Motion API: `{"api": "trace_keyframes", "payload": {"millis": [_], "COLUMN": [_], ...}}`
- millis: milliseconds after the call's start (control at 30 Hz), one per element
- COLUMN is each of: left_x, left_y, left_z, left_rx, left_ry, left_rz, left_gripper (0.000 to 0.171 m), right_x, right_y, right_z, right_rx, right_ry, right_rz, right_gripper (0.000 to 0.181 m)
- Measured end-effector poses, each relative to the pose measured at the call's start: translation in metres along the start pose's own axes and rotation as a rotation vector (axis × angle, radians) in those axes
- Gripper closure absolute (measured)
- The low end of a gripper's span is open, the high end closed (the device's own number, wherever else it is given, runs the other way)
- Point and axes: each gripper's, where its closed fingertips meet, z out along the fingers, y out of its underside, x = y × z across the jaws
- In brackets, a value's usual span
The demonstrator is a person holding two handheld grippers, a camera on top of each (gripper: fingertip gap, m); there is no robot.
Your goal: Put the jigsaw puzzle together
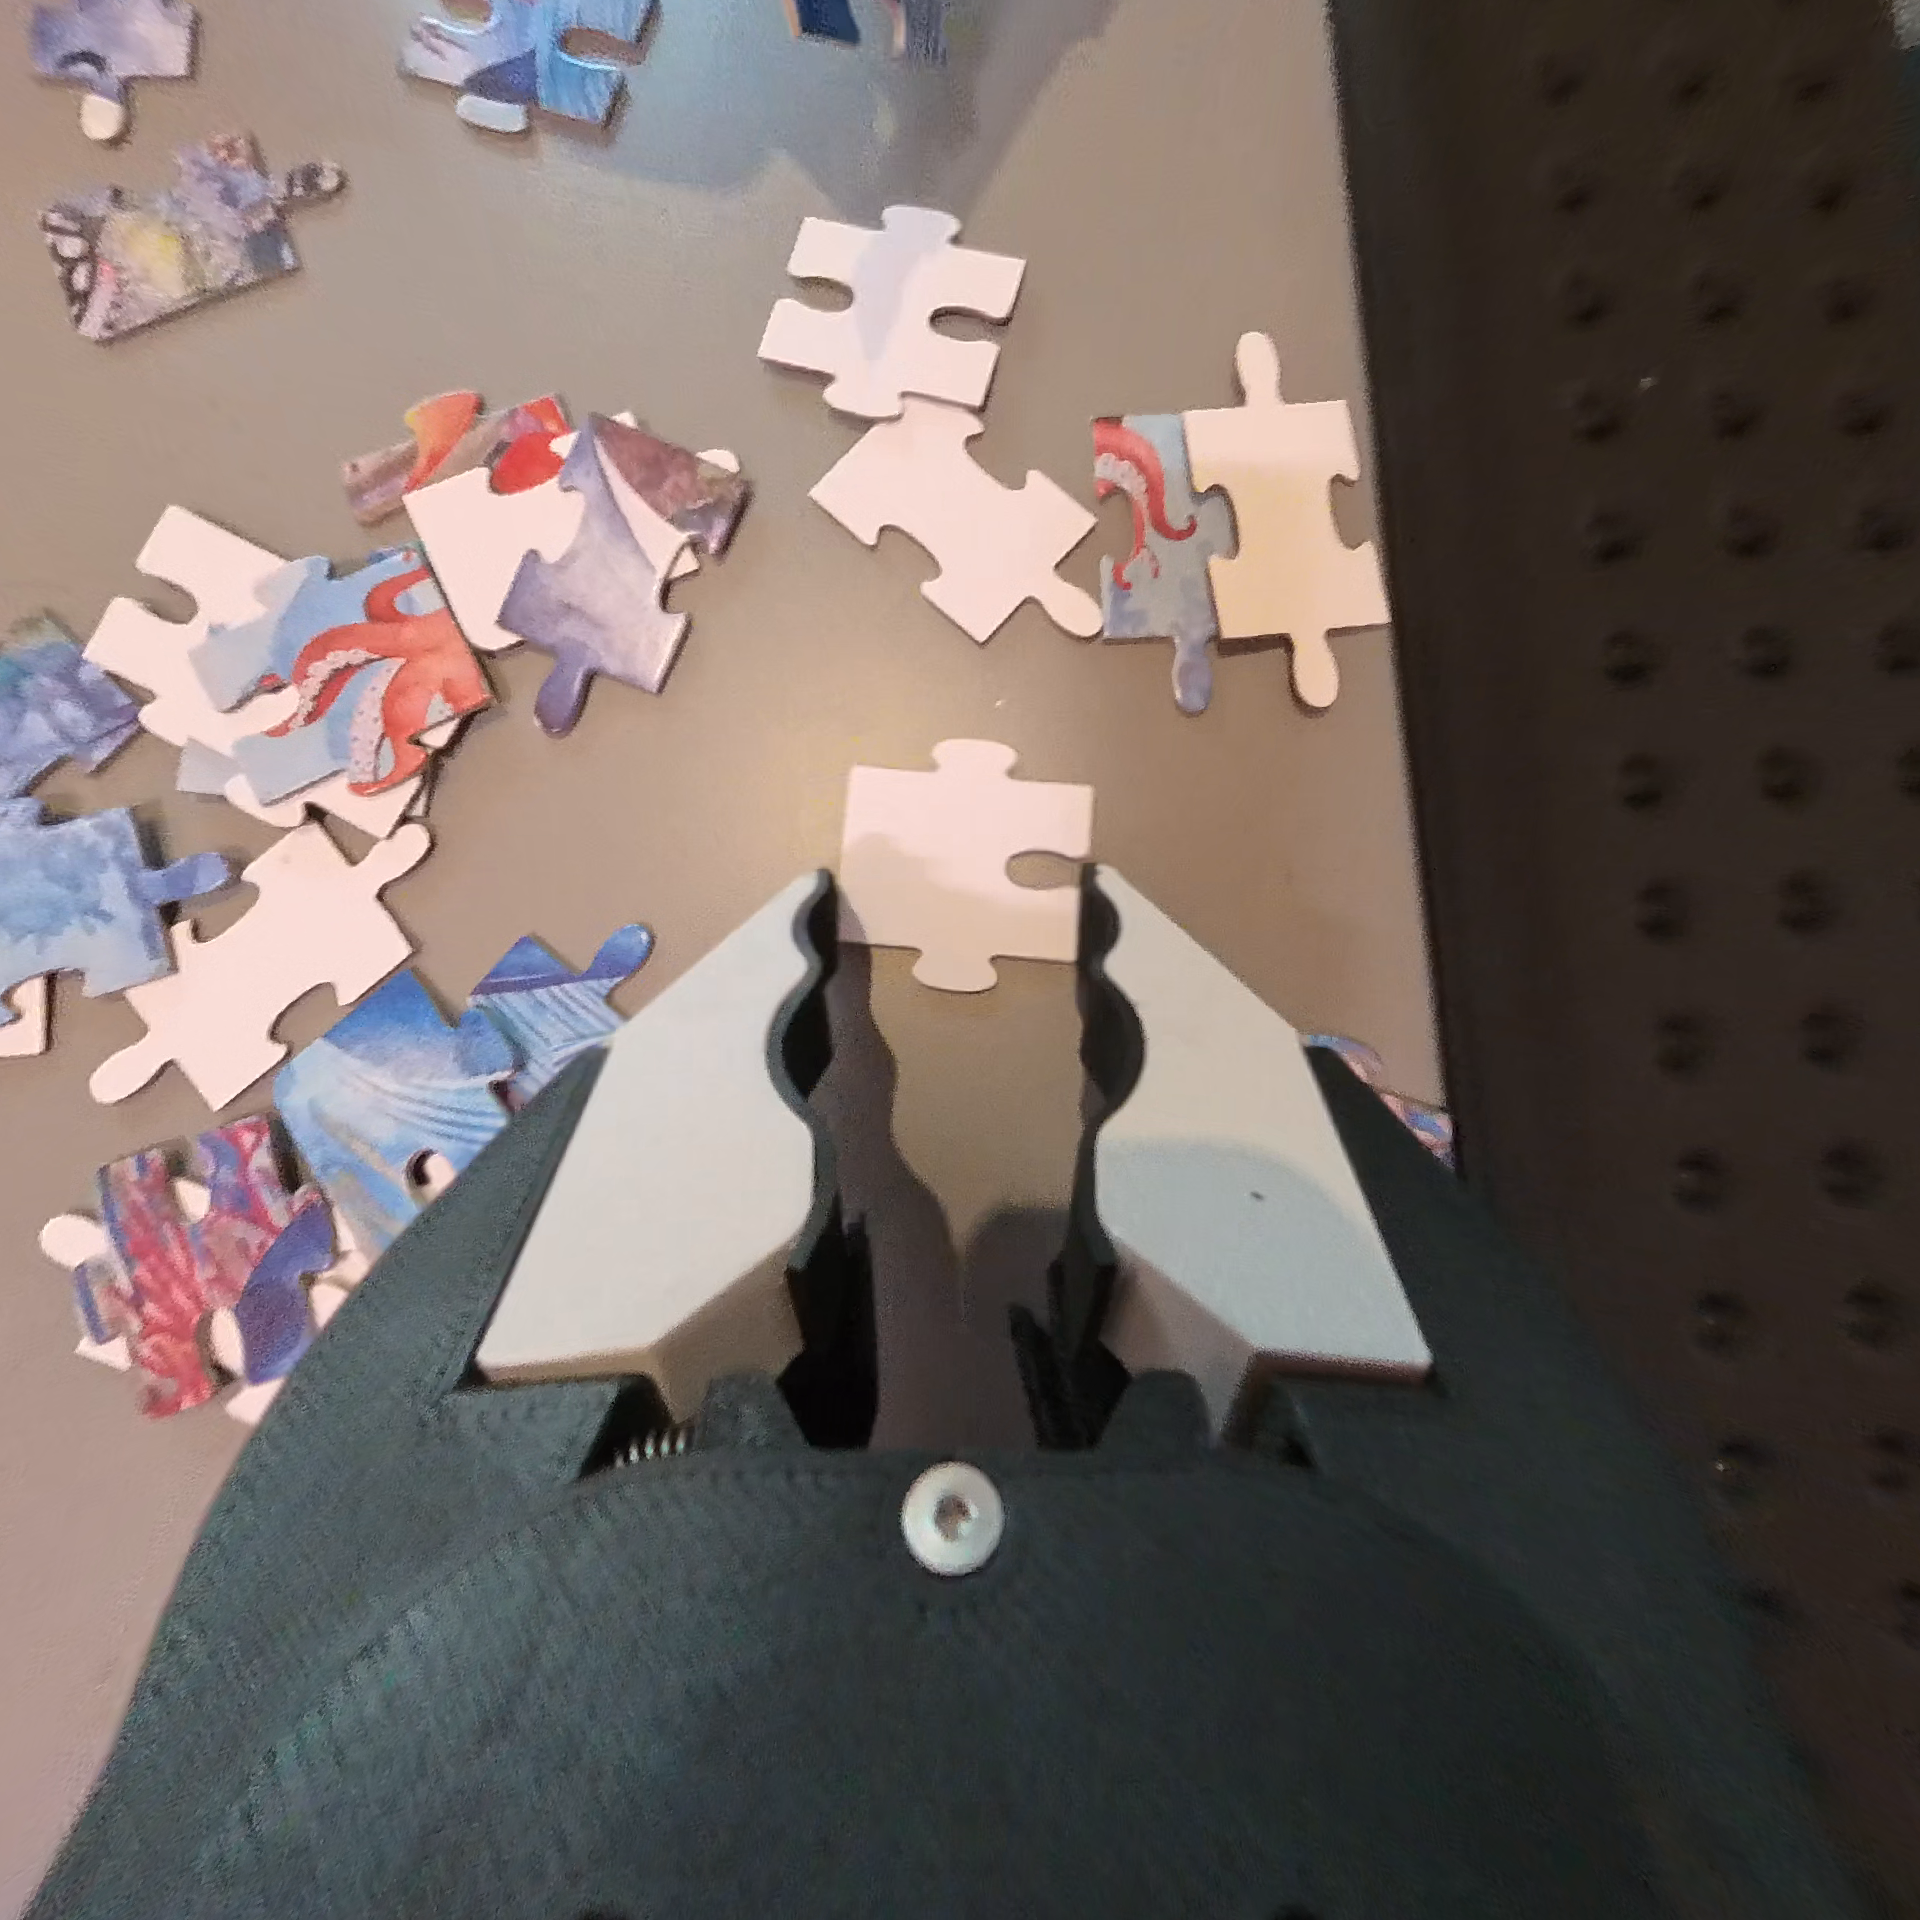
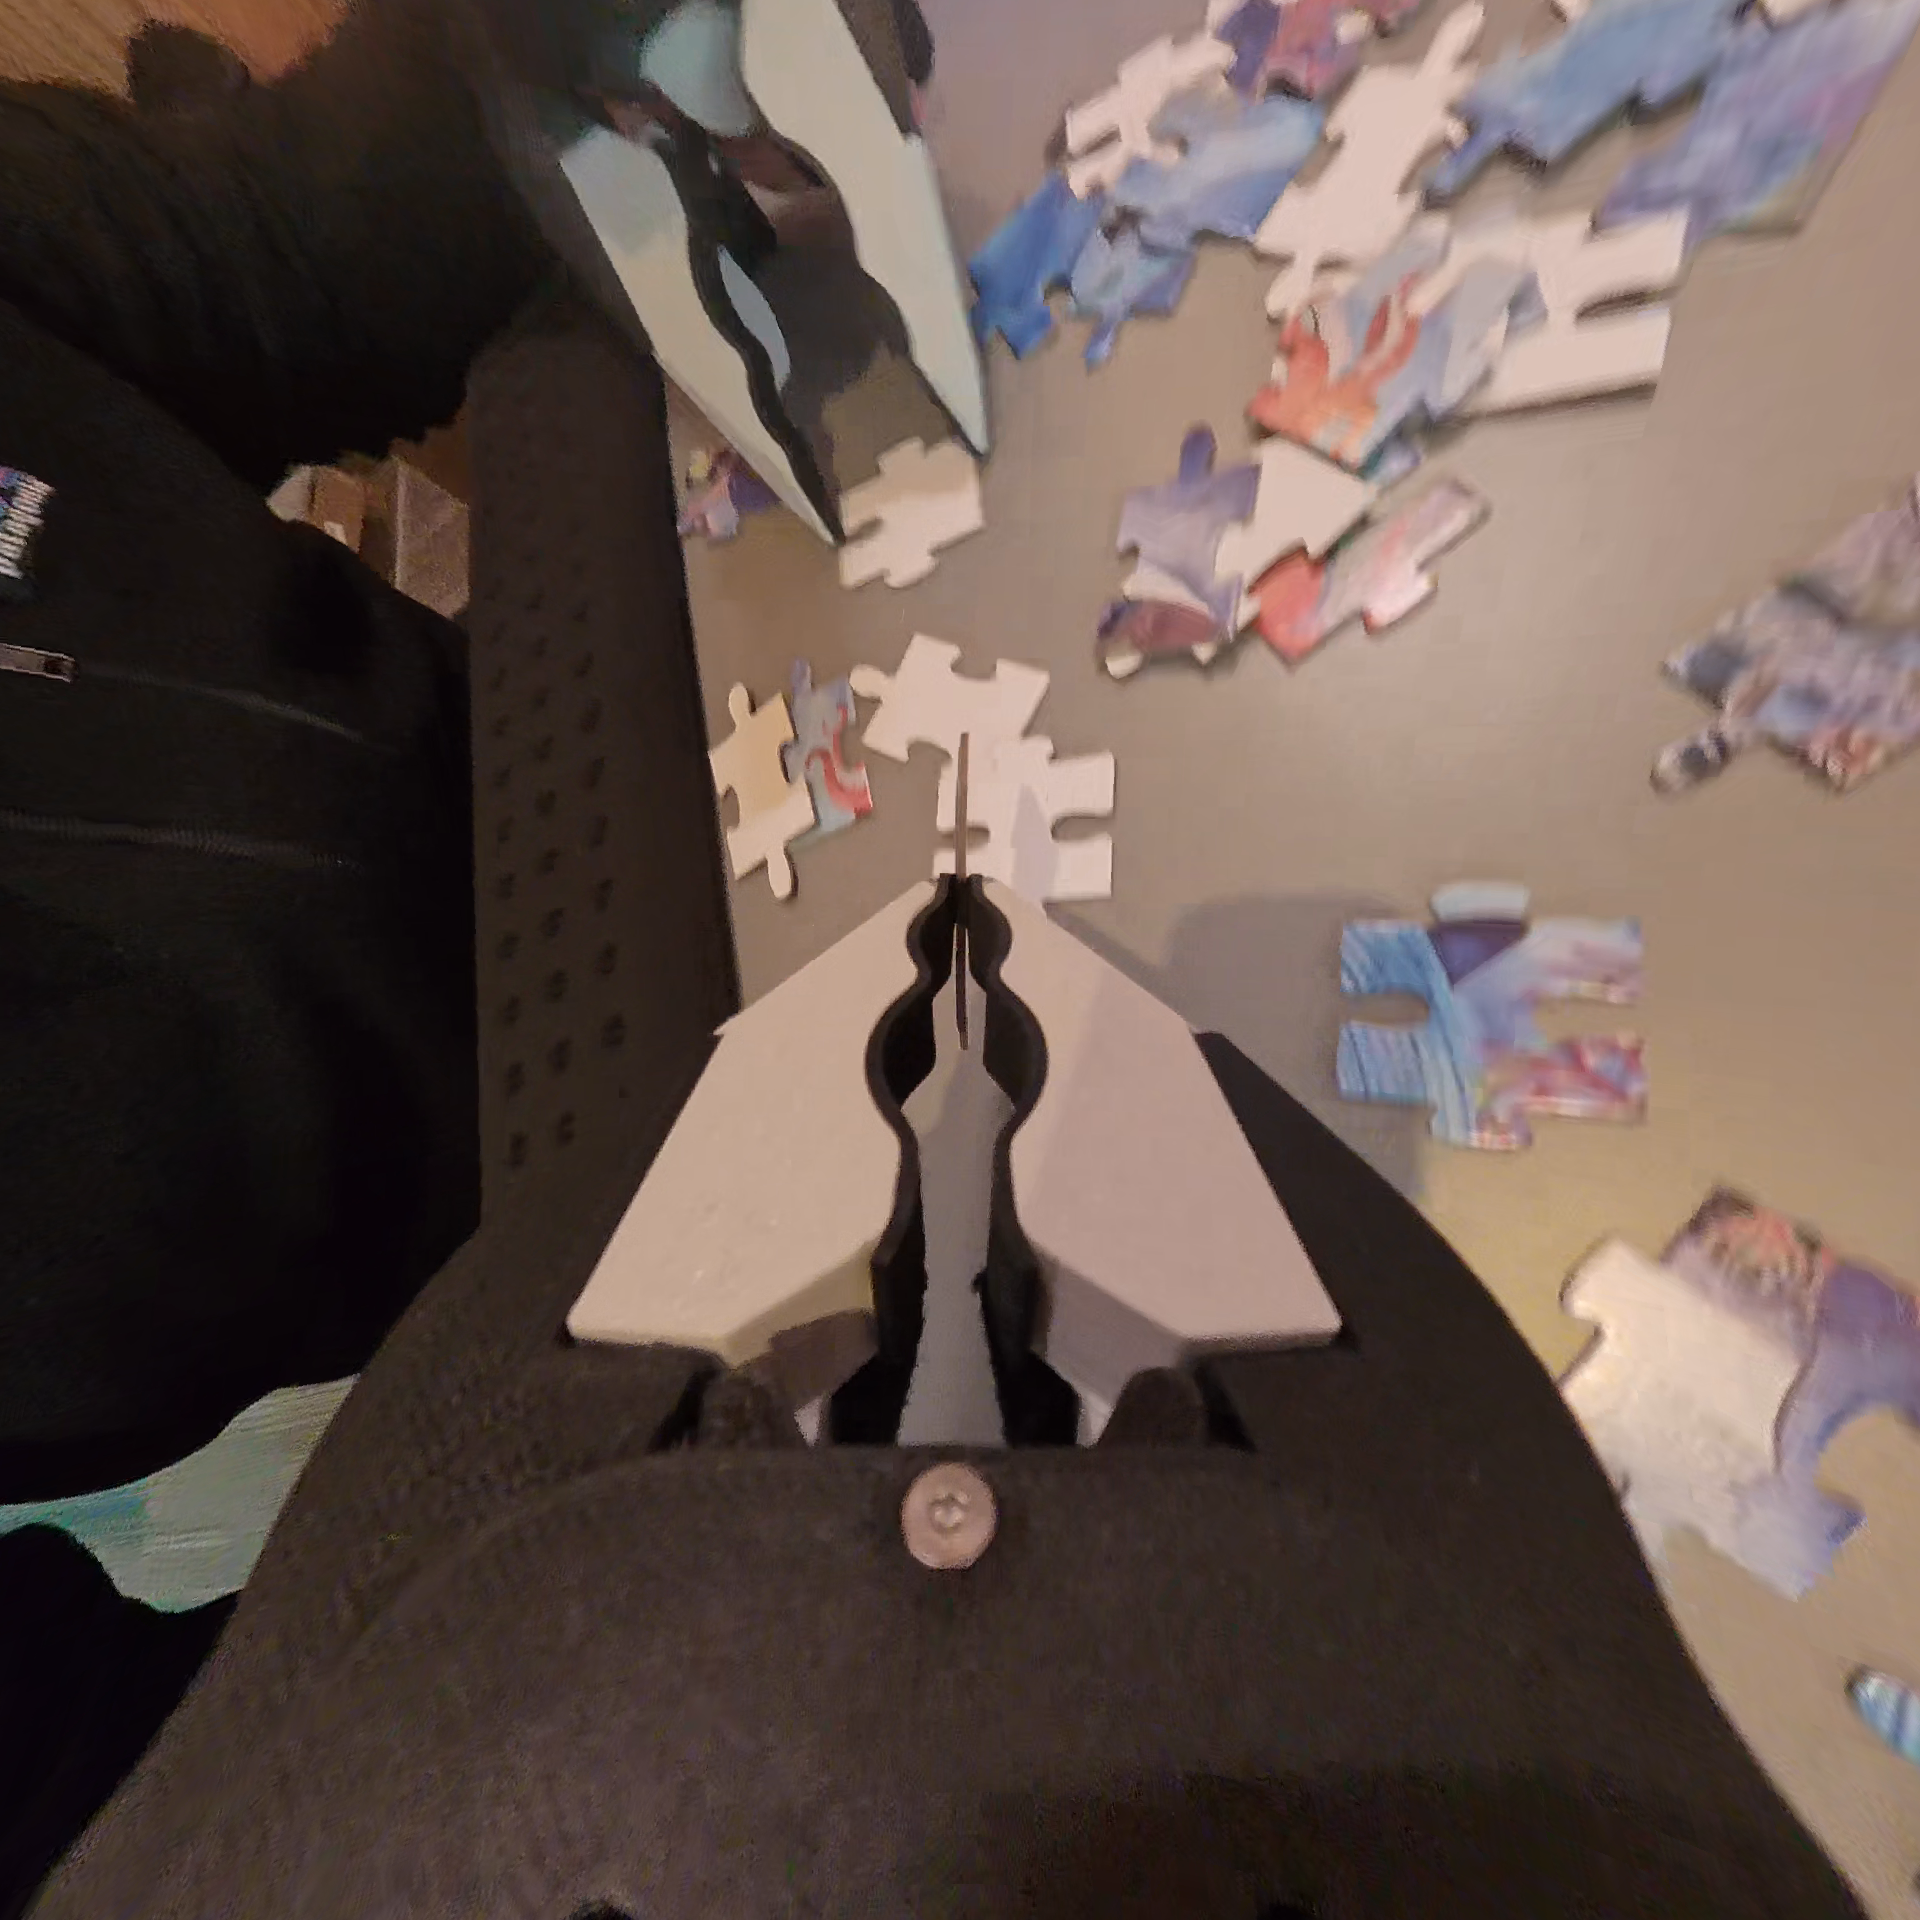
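Many jigsaw pieces lie loose on a grey table (image 1: 1195,790), some picture side up, some white back up. My left gripper (image 1: 956,881) is open and low over the table. Its two fingertips stand either side of a white face-down piece (image 1: 966,852) that lies flat. I cannot tell if they touch it. This gripper also shows in the right wrist view (image 2: 904,488), with the same piece (image 2: 909,509) at its tips. My right gripper (image 2: 958,883) is shut on a puzzle piece (image 2: 963,800), held upright and seen edge-on above the table.
A black perforated wall (image 1: 1662,727) borders the table, also in the right wrist view (image 2: 561,727). A person in black clothing (image 2: 208,831) is beyond it. Two white pieces (image 1: 904,312) and a tentacle piece (image 1: 1153,520) lie ahead. An overlapping heap (image 1: 364,665) lies left. There is about 15 centimeters between the tips of the two grippers.
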Motion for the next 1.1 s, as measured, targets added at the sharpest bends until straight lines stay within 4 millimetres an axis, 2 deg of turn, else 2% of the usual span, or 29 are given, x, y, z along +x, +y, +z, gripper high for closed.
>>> {"api": "trace_keyframes", "payload": {"millis": [67, 100, 133, 167, 200, 267, 367, 467, 600, 700, 767, 833, 867, 933, 1000, 1067, 1100], "left_x": [0.000, 0.000, 0.000, 0.000, 0.000, -0.001, -0.002, -0.004, -0.002, 0.005, 0.008, 0.013, 0.014, 0.012, 0.004, 0.003, 0.003], "left_y": [0.000, -0.001, -0.001, -0.001, -0.002, -0.003, -0.005, -0.009, -0.026, -0.044, -0.050, -0.055, -0.059, -0.064, -0.068, -0.067, -0.065], "left_z": [0.001, 0.001, 0.002, 0.002, 0.002, 0.003, 0.003, 0.002, -0.011, -0.024, -0.027, -0.027, -0.028, -0.031, -0.038, -0.044, -0.045], "left_rx": [0.004, 0.009, 0.011, 0.013, 0.016, 0.023, 0.035, 0.070, 0.205, 0.343, 0.388, 0.408, 0.432, 0.463, 0.511, 0.513, 0.498], "left_ry": [0.001, 0.001, -0.001, -0.003, -0.006, -0.028, -0.052, -0.057, 0.012, 0.156, 0.229, 0.298, 0.319, 0.343, 0.329, 0.303, 0.288], "left_rz": [0.006, 0.006, 0.006, 0.006, 0.008, 0.019, 0.027, 0.015, -0.071, -0.183, -0.225, -0.254, -0.264, -0.293, -0.326, -0.308, -0.300], "left_gripper": [0.137, 0.140, 0.140, 0.140, 0.141, 0.141, 0.141, 0.141, 0.141, 0.141, 0.141, 0.141, 0.141, 0.144, 0.139, 0.126, 0.125], "right_x": [0.008, 0.016, 0.028, 0.039, 0.045, 0.046, 0.028, 0.001, -0.030, -0.040, -0.041, -0.046, -0.047, -0.047, -0.048, -0.048, -0.041], "right_y": [0.016, 0.023, 0.028, 0.030, 0.030, 0.019, -0.005, -0.025, -0.043, -0.049, -0.056, -0.061, -0.063, -0.063, -0.061, -0.057, -0.051], "right_z": [-0.002, -0.004, -0.006, -0.009, -0.014, -0.024, -0.026, -0.005, 0.035, 0.062, 0.071, 0.080, 0.083, 0.083, 0.074, 0.057, 0.045], "right_rx": [-0.027, -0.045, -0.056, -0.062, -0.064, -0.026, 0.032, 0.036, -0.002, -0.063, -0.097, -0.109, -0.104, -0.118, -0.091, -0.050, -0.058], "right_ry": [0.036, 0.074, 0.125, 0.180, 0.221, 0.270, 0.285, 0.267, 0.274, 0.375, 0.471, 0.487, 0.483, 0.456, 0.398, 0.315, 0.304], "right_rz": [0.050, 0.079, 0.106, 0.126, 0.122, 0.065, -0.093, -0.286, -0.573, -0.843, -1.016, -1.096, -1.105, -1.084, -0.969, -0.814, -0.720], "right_gripper": [0.181, 0.171, 0.151, 0.140, 0.138, 0.137, 0.138, 0.139, 0.137, 0.139, 0.143, 0.150, 0.171, 0.181, 0.181, 0.181, 0.181]}}
